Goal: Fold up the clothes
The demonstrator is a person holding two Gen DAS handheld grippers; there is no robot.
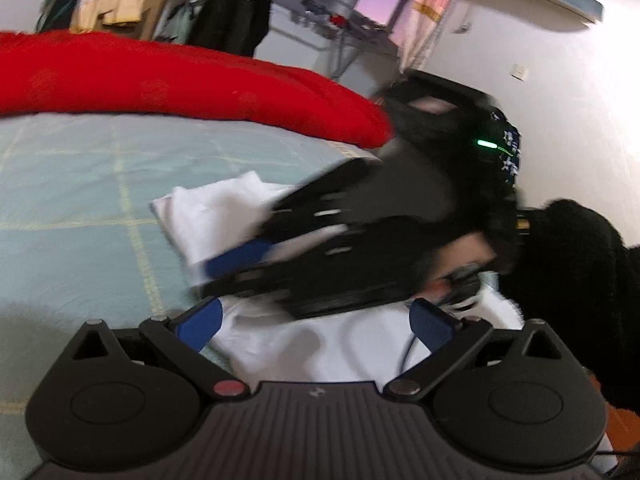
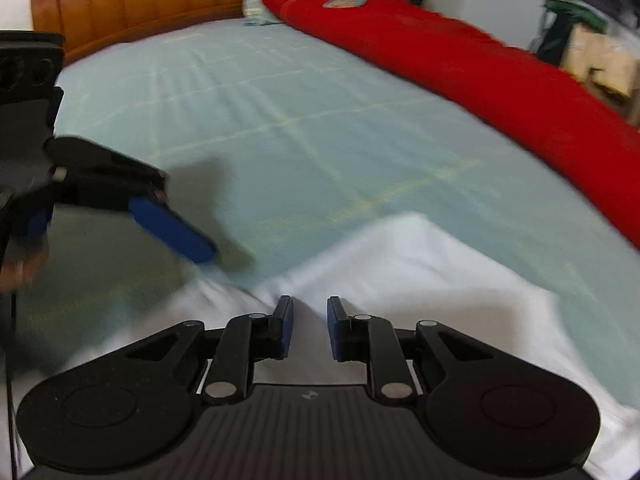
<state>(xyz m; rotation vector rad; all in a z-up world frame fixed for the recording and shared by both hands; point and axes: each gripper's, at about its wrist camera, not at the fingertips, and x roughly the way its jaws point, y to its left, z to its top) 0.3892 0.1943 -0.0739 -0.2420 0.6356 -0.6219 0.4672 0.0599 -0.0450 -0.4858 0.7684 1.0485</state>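
- The white garment (image 2: 420, 280) lies on the bed (image 2: 280, 120), on the pale green sheet, near the edge closest to the person. It is well apart from the red quilt (image 2: 480, 68) along the far side.
- In the left wrist view the garment looks already doubled over at least once, with a thick folded corner showing. I judge the folding is under way but not finished, because the cloth near the claws is loose and rumpled.
- The pictures are blurred, so I cannot tell which kind of garment it is or how many folds are left.
- The right claw (image 2: 310, 328) points steeply down at the cloth. Its jaws stand close together with a narrow gap, and a ridge of white fabric seems to sit in this gap; whether the pads really pinch it I cannot tell.
- The left claw (image 1: 316, 324) has its jaws spread wide, with nothing pressed between them. It hovers low over the near part of the garment.
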